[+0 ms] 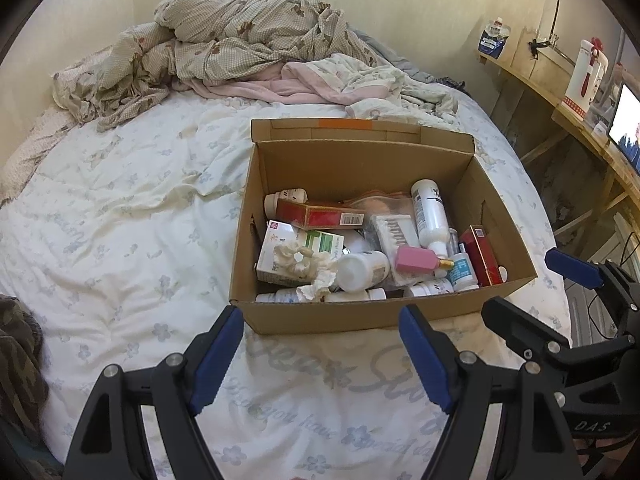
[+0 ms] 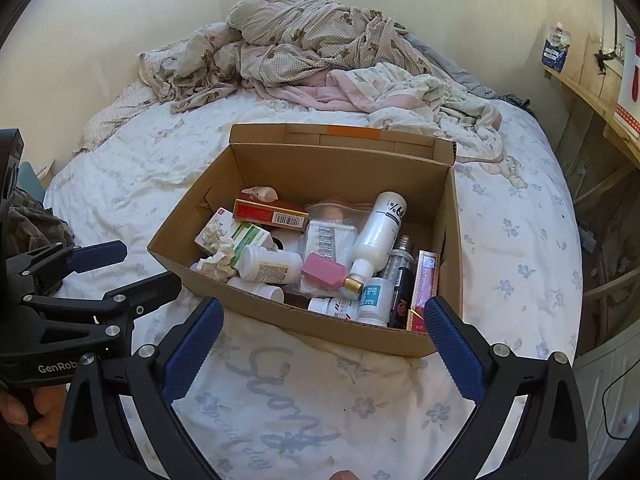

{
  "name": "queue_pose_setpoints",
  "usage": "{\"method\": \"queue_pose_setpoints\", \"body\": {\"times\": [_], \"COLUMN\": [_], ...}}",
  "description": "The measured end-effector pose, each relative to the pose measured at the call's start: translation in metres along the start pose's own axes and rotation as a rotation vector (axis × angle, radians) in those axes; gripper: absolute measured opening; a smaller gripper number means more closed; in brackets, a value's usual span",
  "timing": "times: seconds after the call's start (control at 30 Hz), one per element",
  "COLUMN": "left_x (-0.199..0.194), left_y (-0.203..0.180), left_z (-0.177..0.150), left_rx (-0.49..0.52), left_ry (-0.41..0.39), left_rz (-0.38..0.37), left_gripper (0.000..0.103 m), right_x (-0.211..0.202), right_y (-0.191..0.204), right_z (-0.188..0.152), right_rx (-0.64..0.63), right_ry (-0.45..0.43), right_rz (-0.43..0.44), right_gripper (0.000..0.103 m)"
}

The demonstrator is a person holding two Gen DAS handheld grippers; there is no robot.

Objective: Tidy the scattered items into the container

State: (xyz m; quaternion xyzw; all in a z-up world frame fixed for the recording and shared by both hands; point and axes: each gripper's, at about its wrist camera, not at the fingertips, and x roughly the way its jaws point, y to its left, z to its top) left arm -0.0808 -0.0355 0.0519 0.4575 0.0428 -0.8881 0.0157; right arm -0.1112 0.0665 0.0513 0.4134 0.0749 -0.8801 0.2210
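Brown cardboard box (image 1: pixel 352 320), white bedspread (image 1: pixel 120 240) with pale blue flowers, beige checked quilt (image 1: pixel 240 36), pink bottle (image 2: pixel 324 274).

Both wrist cameras look steeply down from just before the cardboard box (image 1: pixel 384 316), left and right, sharing it.
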Motion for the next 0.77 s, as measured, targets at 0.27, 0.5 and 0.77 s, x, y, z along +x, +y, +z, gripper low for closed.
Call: {"method": "queue_pose_setpoints", "body": {"times": [0.27, 0.5, 0.77], "left_x": [-0.0047, -0.0049, -0.0094], "left_y": [0.0032, 0.0026, 0.0017], "left_z": [-0.0027, -0.0051, -0.0060], "left_rx": [0.008, 0.014, 0.023], "left_ry": [-0.027, -0.034, -0.059], "left_rz": [0.023, 0.015, -0.009], "left_gripper": [0.080, 0.080, 0.080], "right_x": [0.0006, -0.0002, -0.0050], "right_y": [0.0069, 0.0082, 0.0071], "right_z": [-0.0003, -0.0023, -0.0031], "right_rx": [-0.022, -0.027, -0.023], "right_ry": [-0.001, 0.004, -0.010], "right_rz": [0.007, 0.007, 0.020], "right_gripper": [0.101, 0.101, 0.101]}}
